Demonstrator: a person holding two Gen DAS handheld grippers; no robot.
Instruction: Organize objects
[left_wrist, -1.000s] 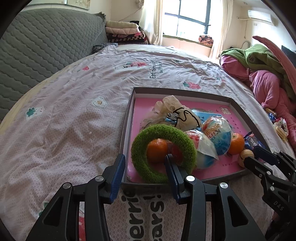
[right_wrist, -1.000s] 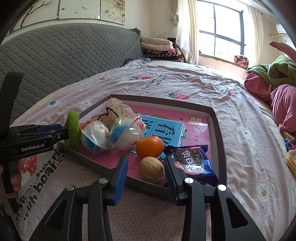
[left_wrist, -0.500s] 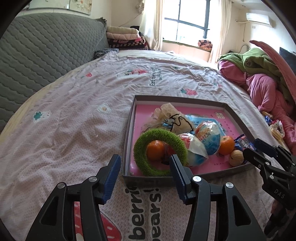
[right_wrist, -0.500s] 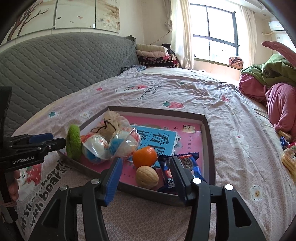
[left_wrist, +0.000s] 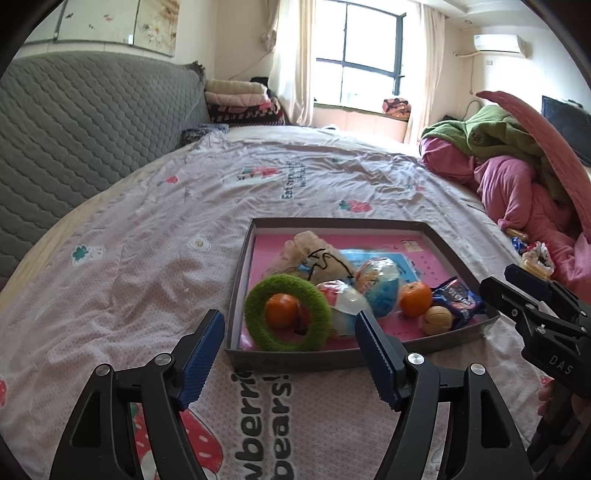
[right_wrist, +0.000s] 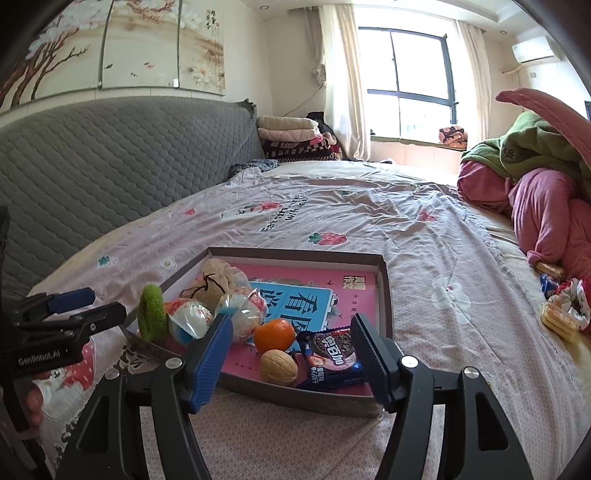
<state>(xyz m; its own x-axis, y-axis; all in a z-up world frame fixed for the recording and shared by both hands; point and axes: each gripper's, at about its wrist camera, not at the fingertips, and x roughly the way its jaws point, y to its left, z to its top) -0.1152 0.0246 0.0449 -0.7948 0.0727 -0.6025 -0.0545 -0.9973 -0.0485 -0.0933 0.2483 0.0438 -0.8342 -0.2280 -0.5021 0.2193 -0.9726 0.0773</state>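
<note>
A shallow grey box (left_wrist: 340, 359) with a pink floor lies on the bed. It holds a green fuzzy ring (left_wrist: 287, 313) around an orange (left_wrist: 281, 311), wrapped balls (left_wrist: 380, 286), a cloth pouch (left_wrist: 314, 254), a second orange (left_wrist: 415, 299), a walnut (left_wrist: 437, 320) and a cookie packet (left_wrist: 458, 301). My left gripper (left_wrist: 290, 358) is open and empty, above the box's near rim. My right gripper (right_wrist: 291, 363) is open and empty, above the walnut (right_wrist: 277, 367) and cookie packet (right_wrist: 330, 356) at the near rim (right_wrist: 295, 400).
The bed sheet (left_wrist: 147, 266) spreads around the box. A grey quilted headboard (left_wrist: 74, 133) stands on the left. Piled pink and green bedding (left_wrist: 517, 177) and loose snack packets (right_wrist: 561, 314) lie on the right. Folded blankets (left_wrist: 236, 99) sit at the far end.
Both grippers have pulled back and up from the box, so it looks smaller and farther. Both stayed open and empty. The objects in the box have not moved.
</note>
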